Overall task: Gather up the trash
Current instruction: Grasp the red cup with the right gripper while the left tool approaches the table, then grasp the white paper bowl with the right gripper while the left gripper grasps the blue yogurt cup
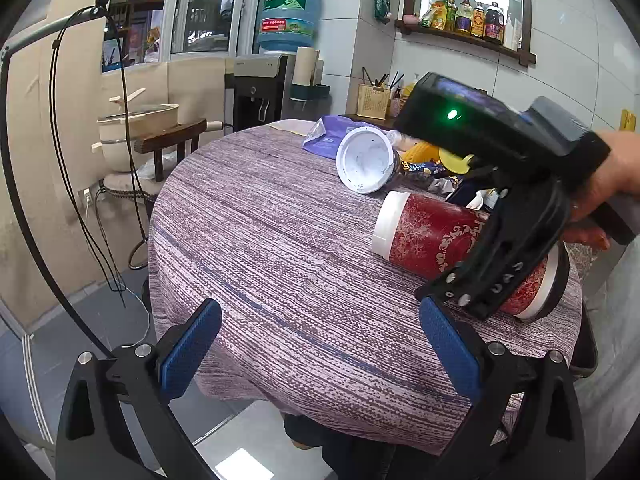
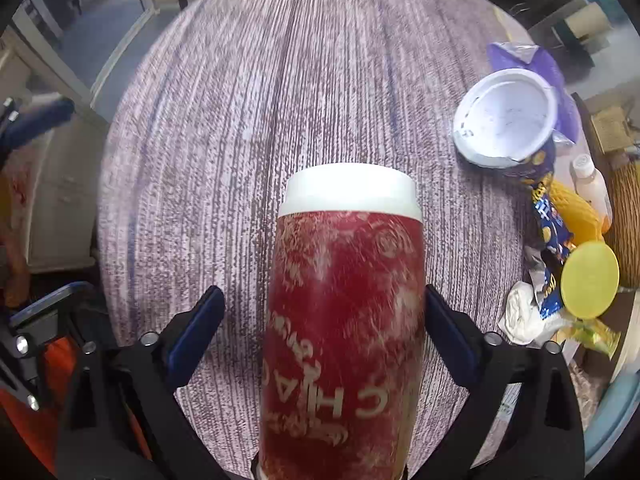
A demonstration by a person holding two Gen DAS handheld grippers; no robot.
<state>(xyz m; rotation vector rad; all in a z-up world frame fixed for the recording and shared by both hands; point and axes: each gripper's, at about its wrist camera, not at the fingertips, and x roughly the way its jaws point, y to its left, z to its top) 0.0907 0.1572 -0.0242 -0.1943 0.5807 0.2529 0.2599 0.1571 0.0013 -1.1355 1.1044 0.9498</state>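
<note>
A red paper cup with a white lid lies on its side on the round table with a purple striped cloth. My right gripper is open around the red cup; the right pad touches it and a gap shows on the left. The right gripper also shows in the left wrist view. My left gripper is open and empty over the table's near edge. A white tipped cup, a purple wrapper, a yellow lid and crumpled wrappers lie behind.
A chair with a pot stands left of the table. A water dispenser stands at the back. A wall shelf with bottles hangs above. Cables hang at the left.
</note>
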